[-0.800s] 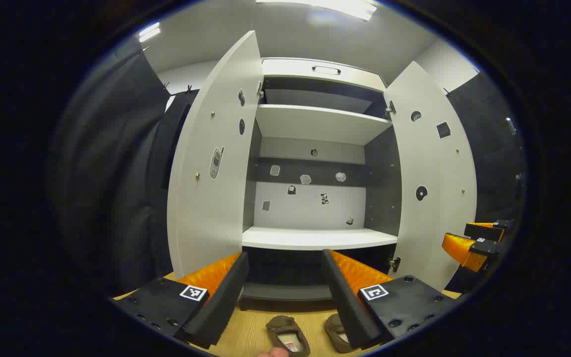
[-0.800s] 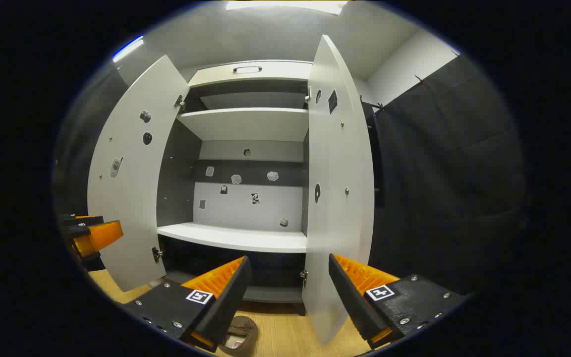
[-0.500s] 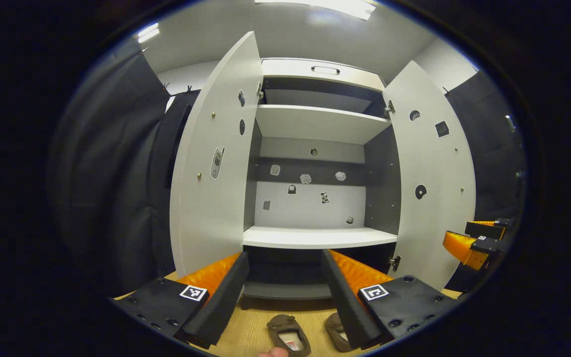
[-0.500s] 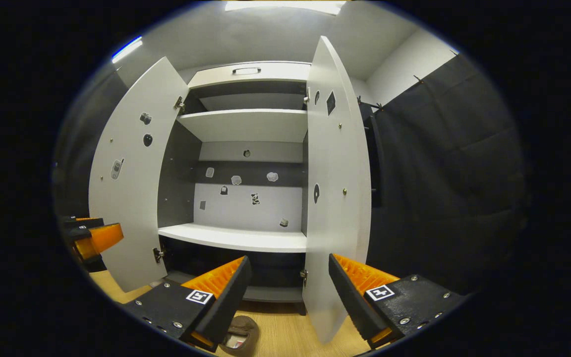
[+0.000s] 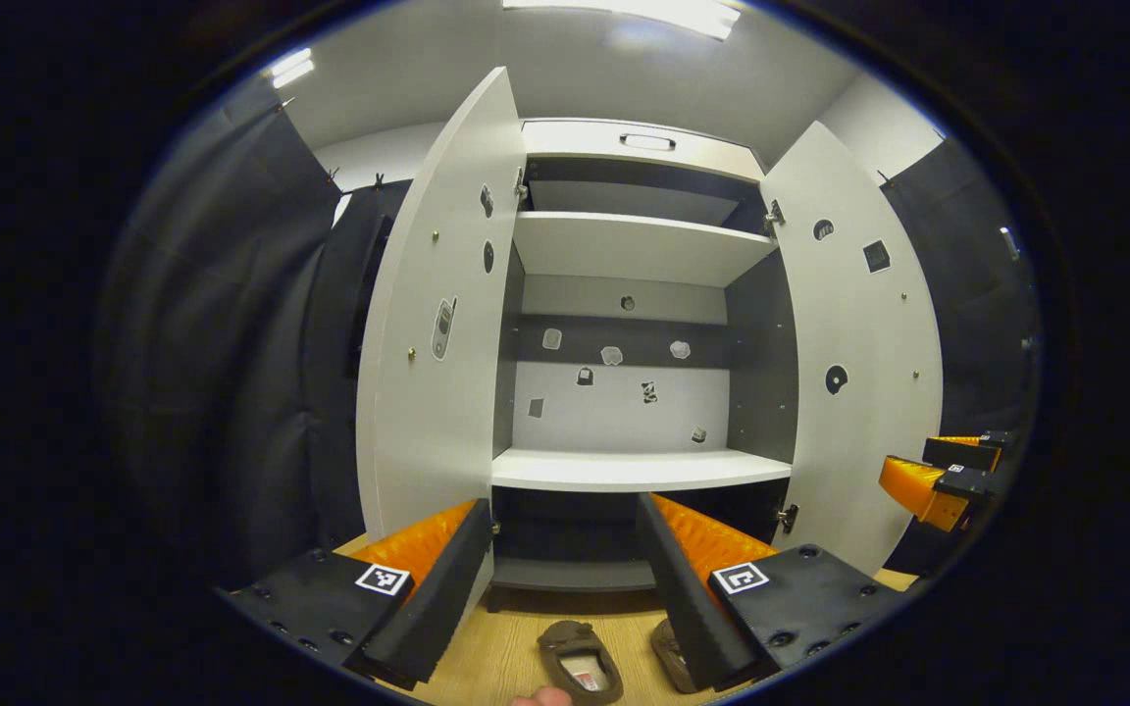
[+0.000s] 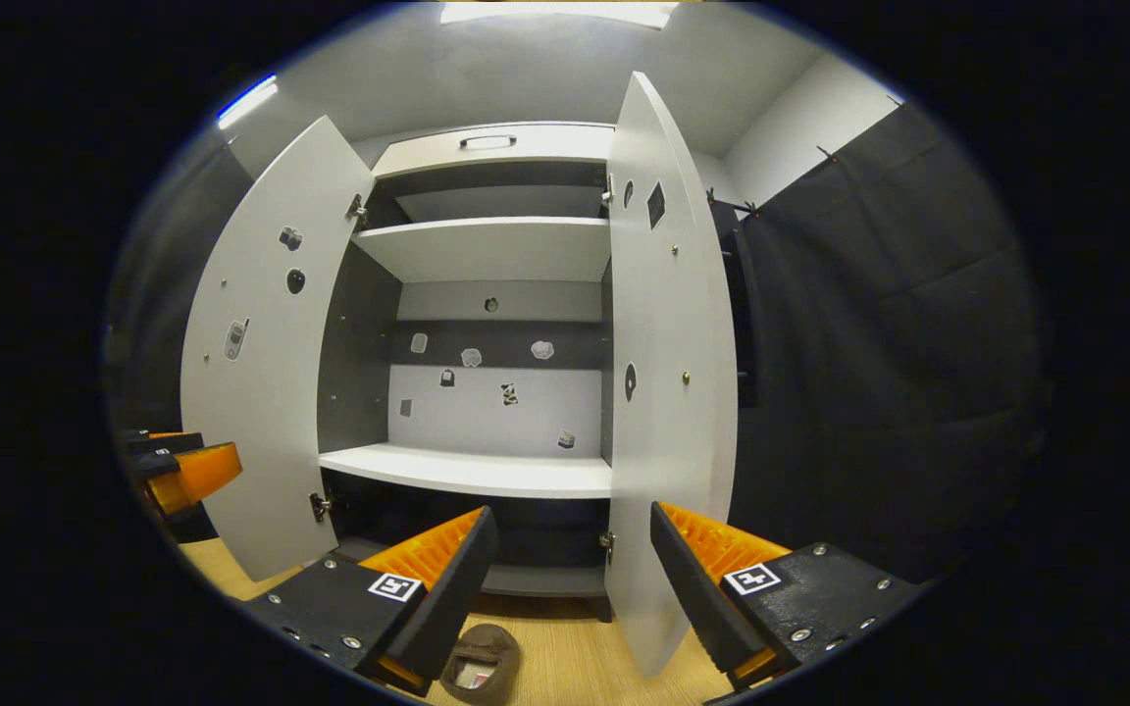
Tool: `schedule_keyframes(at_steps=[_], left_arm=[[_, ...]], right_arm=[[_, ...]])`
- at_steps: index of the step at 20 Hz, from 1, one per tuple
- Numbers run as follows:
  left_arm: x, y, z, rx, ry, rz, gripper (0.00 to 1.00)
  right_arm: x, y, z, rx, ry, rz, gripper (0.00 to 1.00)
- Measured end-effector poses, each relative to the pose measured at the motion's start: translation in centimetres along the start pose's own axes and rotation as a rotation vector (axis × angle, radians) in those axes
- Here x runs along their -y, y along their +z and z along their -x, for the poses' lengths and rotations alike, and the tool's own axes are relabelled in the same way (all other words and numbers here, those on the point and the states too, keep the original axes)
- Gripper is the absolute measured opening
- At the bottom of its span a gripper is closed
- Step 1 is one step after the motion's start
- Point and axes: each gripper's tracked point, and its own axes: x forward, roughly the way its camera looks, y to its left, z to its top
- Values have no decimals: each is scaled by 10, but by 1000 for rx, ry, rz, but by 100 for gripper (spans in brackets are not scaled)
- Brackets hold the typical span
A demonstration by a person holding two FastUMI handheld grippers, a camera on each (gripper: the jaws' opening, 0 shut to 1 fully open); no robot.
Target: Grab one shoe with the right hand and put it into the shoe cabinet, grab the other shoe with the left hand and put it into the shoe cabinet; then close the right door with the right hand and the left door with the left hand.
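Two brown, soft-looking shoes (image 5: 580, 659) lie on wood-grain floor (image 5: 506, 657), long axes toward the cabinet (image 5: 624, 294); both grippers (image 5: 562, 549) (image 6: 570, 559) spread wide, empty.

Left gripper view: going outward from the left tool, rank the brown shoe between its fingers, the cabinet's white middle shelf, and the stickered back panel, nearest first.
1. Brown shoe, on the wooden floor just below the open left tool.
2. White middle shelf, straight ahead inside the cabinet.
3. Stickered back panel, behind and above that shelf, deepest of the three.
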Motion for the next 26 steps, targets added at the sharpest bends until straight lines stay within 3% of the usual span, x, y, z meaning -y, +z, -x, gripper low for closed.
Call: schedule_keyframes(at_steps=[7,8,9,13,20,26], left_arm=[[-4,1,4,1,8,-6,96],[-5,2,4,1,9,-7,99],[-5,3,4,2,9,-8,96],[-6,1,8,1,13,-6,99],[-15,-2,12,-7,39,-9,96],[-21,-3,13,-7,57,-3,96]], right_arm=[[-1,7,-6,15,-7,-2,96],[-2,7,-8,18,-3,1,100],[-4,7,-11,19,3,2,96],[-16,-11,-28,-26,38,15,96],[-46,-104,-53,-206,109,57,96],[-69,-225,-48,-475,173,102,96]])
